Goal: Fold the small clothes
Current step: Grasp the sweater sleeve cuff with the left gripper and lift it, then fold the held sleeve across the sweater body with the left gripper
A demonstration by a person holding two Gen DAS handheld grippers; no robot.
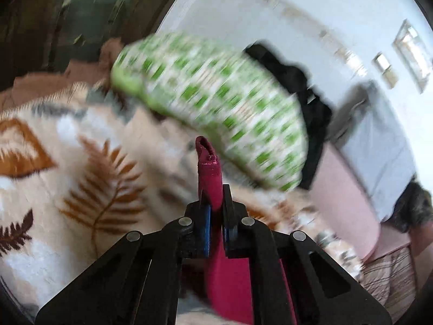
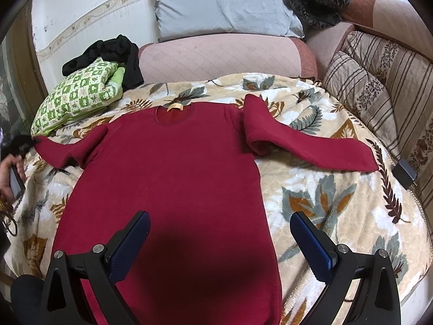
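A dark red sweater (image 2: pixel 173 178) lies flat, neck away from me, on a leaf-patterned blanket (image 2: pixel 324 189). Its right sleeve (image 2: pixel 311 146) stretches out to the right, bunched at the shoulder. At the far left, the left sleeve (image 2: pixel 54 151) runs to a dark, blurred left gripper (image 2: pixel 23 142), held by a hand (image 2: pixel 8 173). In the left wrist view my left gripper (image 1: pixel 215 203) is shut on the red sleeve cuff (image 1: pixel 209 168), which sticks up past the fingertips and hangs below them. My right gripper (image 2: pixel 219 233) is open above the sweater's lower body, with nothing between its blue pads (image 2: pixel 135 238).
A green checked pillow (image 2: pixel 78 100) with a black garment (image 2: pixel 113 51) on it lies at the back left. Behind the blanket are a pink sofa back (image 2: pixel 224 54) and a grey pillow (image 2: pixel 224 5). Striped cushions (image 2: pixel 379 86) and a small black box (image 2: pixel 404 173) line the right side.
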